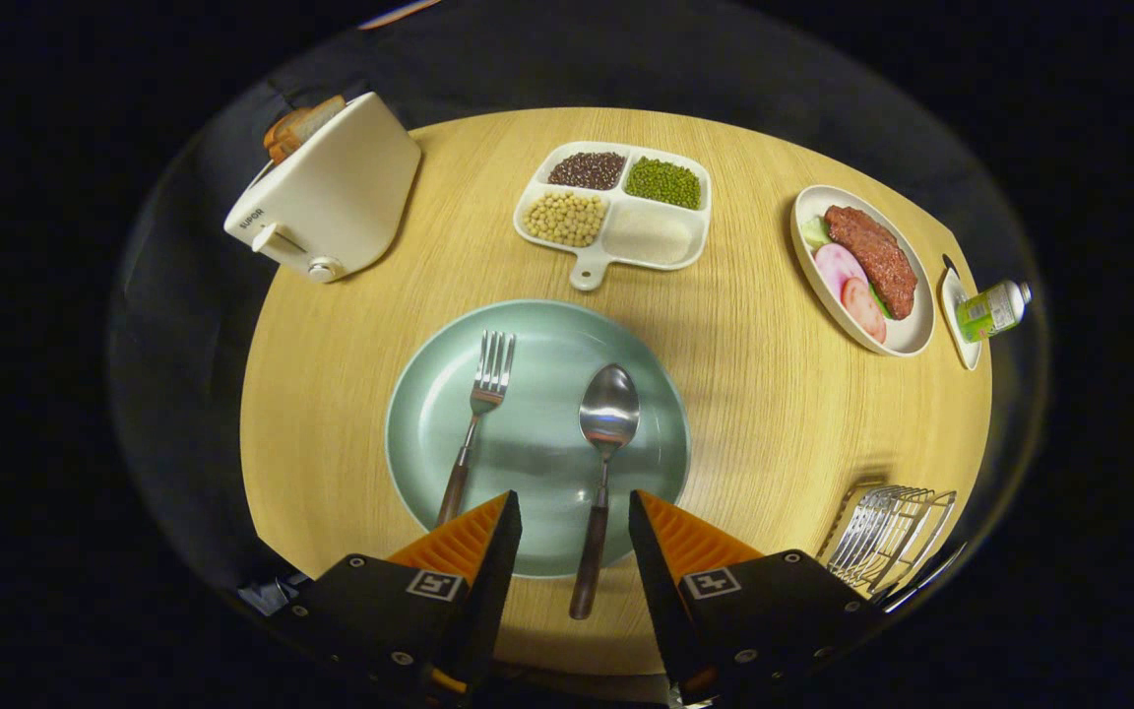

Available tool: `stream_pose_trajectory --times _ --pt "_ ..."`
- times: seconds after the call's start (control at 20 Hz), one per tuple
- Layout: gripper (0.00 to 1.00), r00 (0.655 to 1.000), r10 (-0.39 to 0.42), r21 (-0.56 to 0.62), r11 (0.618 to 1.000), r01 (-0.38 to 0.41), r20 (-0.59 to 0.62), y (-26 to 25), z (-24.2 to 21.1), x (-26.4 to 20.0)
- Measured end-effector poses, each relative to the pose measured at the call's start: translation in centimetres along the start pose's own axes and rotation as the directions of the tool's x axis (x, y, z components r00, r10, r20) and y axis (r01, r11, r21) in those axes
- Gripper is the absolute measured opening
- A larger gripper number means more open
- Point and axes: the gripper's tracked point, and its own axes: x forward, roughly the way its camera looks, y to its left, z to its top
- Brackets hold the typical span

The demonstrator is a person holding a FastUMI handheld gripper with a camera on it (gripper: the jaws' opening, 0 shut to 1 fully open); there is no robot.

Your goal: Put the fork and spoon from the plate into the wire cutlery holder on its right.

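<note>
On the round wooden table (350, 394) nothing is moved yet: fork (473, 428) and spoon (601, 473) lie on the green plate (537, 335), spoon handle between the released tongs (575, 507), wire holder (892, 532) empty to their right

Fork (476, 423) left of spoon (602, 463) on plate (429, 394)

One fork (484, 414), one spoon (603, 463), one green plate (429, 394). One wire cutlery holder (890, 537). One toaster (331, 197), bread slices in slot, number unclear. One four-compartment tray (589, 268). One food plate (907, 335). One bottle (992, 309). One round worktop (331, 345). One gripper (575, 512), fingers apart.
</note>
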Motion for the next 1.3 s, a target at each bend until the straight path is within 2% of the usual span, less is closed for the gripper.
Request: stream_pose_trajectory --times 0.2,0.35,0.5,0.6,0.85,1.3 --pt "0.58 0.998 -0.007 0.023 1.0 0.008 -0.058 -0.1 -1.1 2.6" --pt "0.39 0.997 -0.038 0.034 0.999 0.04 -0.069 -0.7 -1.8 4.1" --pt "0.21 0.998 -0.034 0.085 0.996 0.039 -0.06 -0.9 -1.6 4.5" --pt "0.14 0.999 -0.02 0.126 0.992 0.025 -0.044 -1.1 -1.2 4.6" --pt "0.05 1.0 0.005 0.152 0.988 -0.004 -0.003 -1.4 -1.1 4.0" --pt "0.05 0.992 0.023 0.157 0.987 -0.042 0.126 -3.3 -0.6 -0.6"
